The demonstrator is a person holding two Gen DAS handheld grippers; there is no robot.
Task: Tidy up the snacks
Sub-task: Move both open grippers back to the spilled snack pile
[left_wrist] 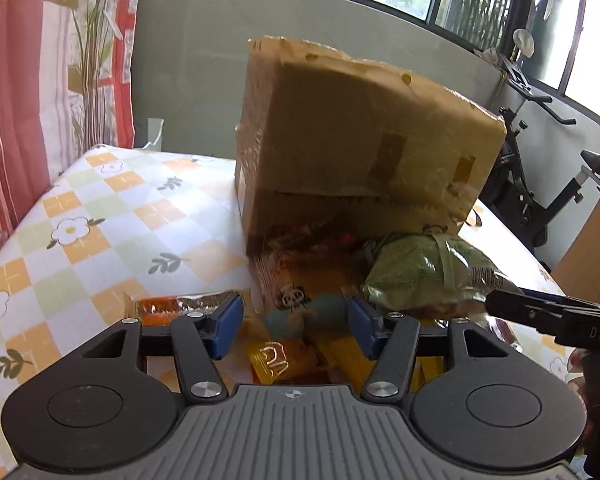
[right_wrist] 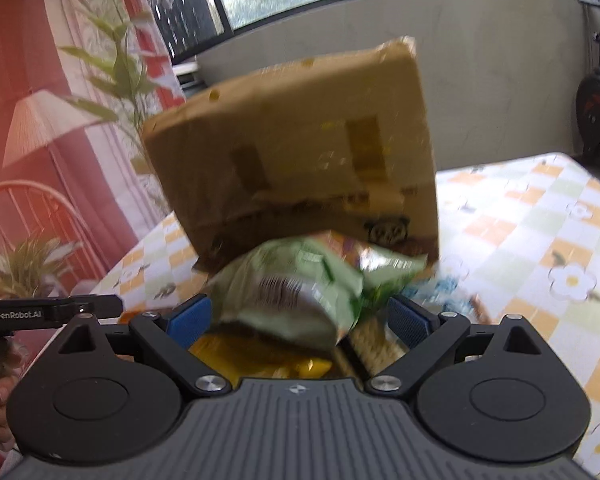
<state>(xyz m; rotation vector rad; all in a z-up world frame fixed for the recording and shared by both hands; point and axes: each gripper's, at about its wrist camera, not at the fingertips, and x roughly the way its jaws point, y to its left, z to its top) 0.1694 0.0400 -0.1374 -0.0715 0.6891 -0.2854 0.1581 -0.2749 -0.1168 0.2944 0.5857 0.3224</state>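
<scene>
Brown cardboard box (left_wrist: 352, 148) stands tilted on the table (left_wrist: 100, 216), its open underside raised toward both cameras, snack packs showing in the gap beneath. Table cover: checked cloth, orange, pale green and white, with flower print. Green bag (left_wrist: 424, 276) (crinkled plastic, blurred in the right wrist view) sits at the box's lower edge, on top of the other packs. In the left wrist view the right tongs (left_wrist: 500, 300) come in from the right and are pinched on the bag's end; in the right wrist view the same bag (right_wrist: 300, 292) fills the space between the blue pads (right_wrist: 188, 320), but the blur hides the contact there. Left tongs (left_wrist: 296, 328) open, pads apart, nothing between them; they hover just above a pile of packs: a blue pack (left_wrist: 312, 312) with a panda print, yellow packs (left_wrist: 284, 360) nearer the camera. An orange pack (left_wrist: 172, 308) with a foil edge lies flat on the cloth, just beside the left pad. The left tongs' arm (right_wrist: 52, 312) shows at the left edge of the right wrist view. Background: curtain (left_wrist: 28, 80) with plant print, grey wall, windows, an exercise bike (left_wrist: 540, 168) behind the table.
</scene>
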